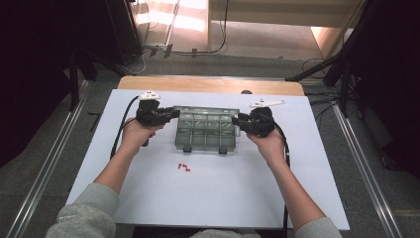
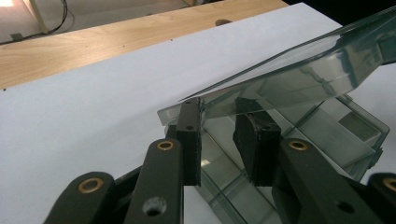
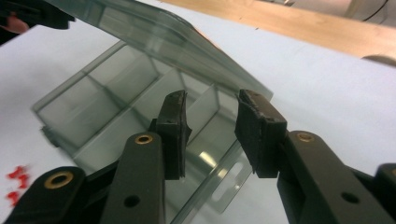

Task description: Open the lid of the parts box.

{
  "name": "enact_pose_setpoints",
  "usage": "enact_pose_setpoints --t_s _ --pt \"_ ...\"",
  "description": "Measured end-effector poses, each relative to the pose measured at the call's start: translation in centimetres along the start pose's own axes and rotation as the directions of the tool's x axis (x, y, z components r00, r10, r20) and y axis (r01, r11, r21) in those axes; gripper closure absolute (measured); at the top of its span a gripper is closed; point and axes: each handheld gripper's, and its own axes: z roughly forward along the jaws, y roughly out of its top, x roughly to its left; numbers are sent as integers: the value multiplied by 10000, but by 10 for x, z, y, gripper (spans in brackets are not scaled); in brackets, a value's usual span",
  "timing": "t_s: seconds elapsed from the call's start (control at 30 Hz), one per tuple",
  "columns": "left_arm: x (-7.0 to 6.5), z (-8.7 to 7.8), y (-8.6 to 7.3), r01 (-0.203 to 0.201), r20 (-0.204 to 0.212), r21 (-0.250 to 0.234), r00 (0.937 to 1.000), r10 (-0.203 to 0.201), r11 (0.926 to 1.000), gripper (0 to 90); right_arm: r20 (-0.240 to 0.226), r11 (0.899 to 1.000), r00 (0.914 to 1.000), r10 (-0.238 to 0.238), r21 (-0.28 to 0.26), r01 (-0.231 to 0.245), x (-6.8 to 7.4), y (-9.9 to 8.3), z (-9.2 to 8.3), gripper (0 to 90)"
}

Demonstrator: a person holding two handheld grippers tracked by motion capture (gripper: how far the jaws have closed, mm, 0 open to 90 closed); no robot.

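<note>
High view: clear box (image 1: 205,130) sits between left tongs (image 1: 171,113) and right tongs (image 1: 236,119), both spread

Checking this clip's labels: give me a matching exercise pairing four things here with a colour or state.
Things:
1. box lid
2. small pieces
3. table sheet
4. right claw

States:
A. white
B. red
C. open, gripping nothing
D. clear, raised at a slant

Pairs: 1-D, 2-B, 3-A, 4-C
</note>
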Motion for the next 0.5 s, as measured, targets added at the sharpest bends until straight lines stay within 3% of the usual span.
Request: enact_pose_setpoints --t_s 0.27,0.5 --pt "-2 0 1 39 -120 -65 9999 -40 10000 712 -11 9990 10000 -56 -440 55 -6 7 6 642" --pt "-1 0 2 108 -84 -171 9999 -110 9998 710 290 9980 9996 -28 -624 46 -9 8 12 680"
